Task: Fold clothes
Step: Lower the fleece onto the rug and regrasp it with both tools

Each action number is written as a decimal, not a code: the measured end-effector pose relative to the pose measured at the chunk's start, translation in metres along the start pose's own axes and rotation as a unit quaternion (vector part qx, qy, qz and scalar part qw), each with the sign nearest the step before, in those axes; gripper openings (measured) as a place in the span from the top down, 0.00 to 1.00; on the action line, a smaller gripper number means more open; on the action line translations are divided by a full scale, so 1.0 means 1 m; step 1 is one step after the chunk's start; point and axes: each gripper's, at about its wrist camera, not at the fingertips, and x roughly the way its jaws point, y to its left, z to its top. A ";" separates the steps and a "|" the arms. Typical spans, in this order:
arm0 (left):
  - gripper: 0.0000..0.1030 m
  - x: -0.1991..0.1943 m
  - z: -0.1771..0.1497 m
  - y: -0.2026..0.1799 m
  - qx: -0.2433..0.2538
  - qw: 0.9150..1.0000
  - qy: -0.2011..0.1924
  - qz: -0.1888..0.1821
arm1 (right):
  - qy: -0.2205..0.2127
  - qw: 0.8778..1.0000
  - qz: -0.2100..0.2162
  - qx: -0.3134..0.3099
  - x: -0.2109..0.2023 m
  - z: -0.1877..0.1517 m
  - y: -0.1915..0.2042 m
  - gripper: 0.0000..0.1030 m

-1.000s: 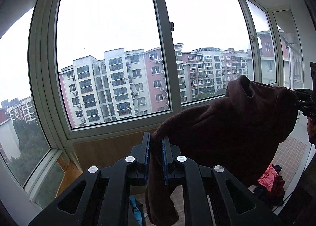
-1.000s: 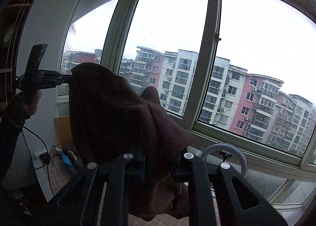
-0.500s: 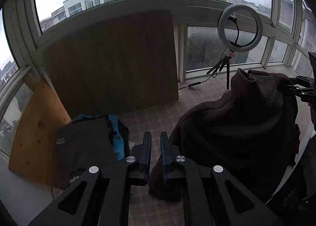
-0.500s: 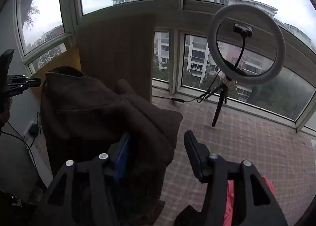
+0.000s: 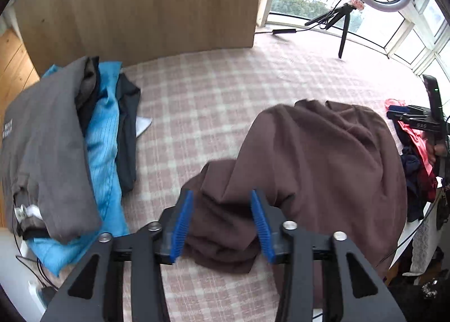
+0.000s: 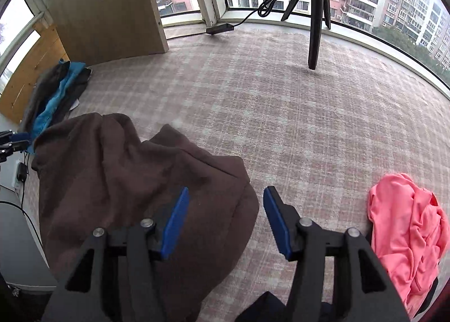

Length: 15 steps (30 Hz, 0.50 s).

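1. The brown garment [image 5: 323, 159] lay rumpled on the checked pink cover [image 5: 202, 102], one end trailing off the near edge toward the person.
2. The left gripper [image 5: 222, 220] hung directly over its bunched left end, jaws standing apart with cloth between them but not pinched.
3. The right gripper [image 6: 225, 220] was also spread wide, gripping nothing; the garment's right edge sat under its left finger, bare cover under the other.
4. The garment's long axis ran across from one gripper to the other, so each tool had its own end close below.
5. Grey and blue clothes [image 5: 70, 147] sat stacked to the left, a pink garment [image 6: 407, 232] heaped to the right.
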 end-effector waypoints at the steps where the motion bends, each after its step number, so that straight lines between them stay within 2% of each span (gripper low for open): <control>1: 0.45 0.002 0.009 -0.009 0.015 1.000 -0.001 -0.007 | 0.007 1.000 0.002 -0.007 0.009 0.002 0.000 0.47; 3: 0.29 0.018 0.026 -0.025 0.049 0.999 0.011 -0.014 | 0.019 1.000 0.013 -0.017 0.022 0.002 0.002 0.47; 4: 0.26 0.029 0.032 -0.034 0.067 0.997 0.022 -0.013 | 0.023 0.999 0.015 -0.021 0.027 0.002 0.003 0.47; 7: 0.26 0.069 0.040 -0.054 0.118 0.991 0.059 0.037 | 0.027 0.999 0.019 -0.028 0.042 0.001 0.003 0.47; 8: 0.30 0.083 0.040 -0.057 0.126 0.988 0.071 0.054 | 0.028 0.999 0.021 -0.029 0.047 0.000 0.003 0.47; 9: 0.58 0.095 0.040 -0.056 0.123 0.986 0.086 0.068 | 0.026 0.999 0.025 -0.027 0.050 0.000 0.002 0.47; 10: 0.81 0.101 0.038 -0.052 0.102 0.987 0.104 0.063 | 0.021 0.999 0.030 -0.023 0.051 -0.002 0.000 0.47; 11: 0.95 0.106 0.036 -0.047 0.082 0.988 0.121 0.057 | 0.015 0.999 0.035 -0.019 0.051 -0.003 -0.002 0.47; 12: 0.95 0.097 0.033 -0.043 0.070 0.990 0.109 0.049 | 0.010 0.999 0.043 -0.015 0.048 -0.005 -0.002 0.52; 13: 0.95 0.088 0.031 -0.038 0.059 0.993 0.098 0.041 | 0.007 0.998 0.054 -0.009 0.041 -0.007 -0.001 0.66; 15: 0.95 0.059 0.020 -0.029 0.039 0.996 0.078 0.027 | 0.000 0.997 0.075 0.002 0.026 -0.012 0.002 0.82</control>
